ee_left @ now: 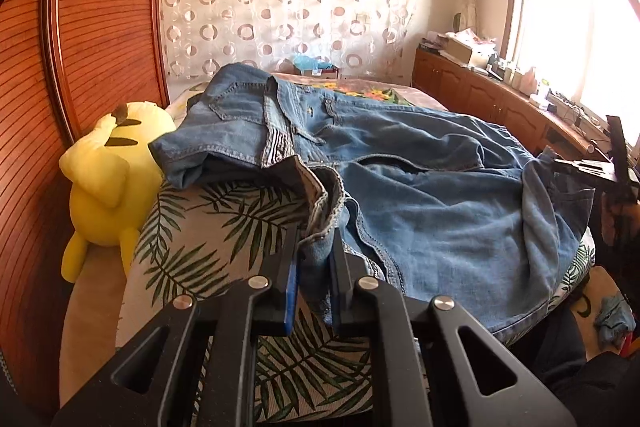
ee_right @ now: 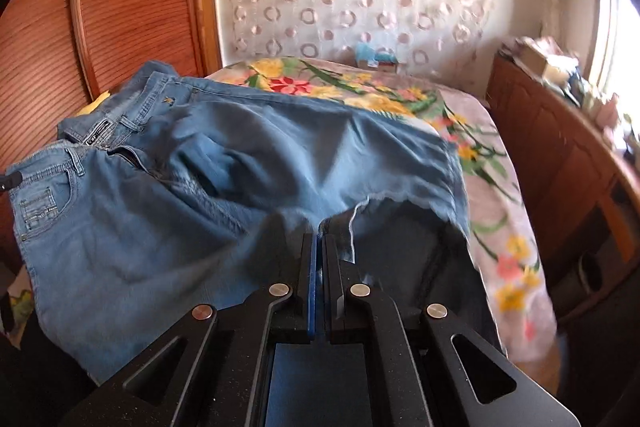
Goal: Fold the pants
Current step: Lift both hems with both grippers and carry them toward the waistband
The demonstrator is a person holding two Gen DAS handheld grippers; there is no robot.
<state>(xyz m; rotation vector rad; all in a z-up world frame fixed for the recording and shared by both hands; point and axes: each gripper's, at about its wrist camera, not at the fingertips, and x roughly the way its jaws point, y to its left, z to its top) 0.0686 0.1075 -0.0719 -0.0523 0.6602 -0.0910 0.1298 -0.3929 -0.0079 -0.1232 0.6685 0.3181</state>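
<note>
Jeans [ee_left: 420,195] sprawl over the bed [ee_left: 224,227], heavy, floppy denim (best gripped at thick seams), left gripper [ee_left: 316,247] clamped on bunched hem, right gripper [ee_right: 320,247] nearly closed, pinching a frayed cuff edge.

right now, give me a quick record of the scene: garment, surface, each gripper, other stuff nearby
garment: blue jeans, spread rumpled across the bed, waistband toward the wooden wall
surface: bed with a leaf-print cover and a floral blanket further back
left gripper: shut on a bunched denim hem
right gripper: shut on a frayed leg hem
nearby: yellow plush toy beside the bed, wooden cabinet under the window
fold: not yet done
</note>
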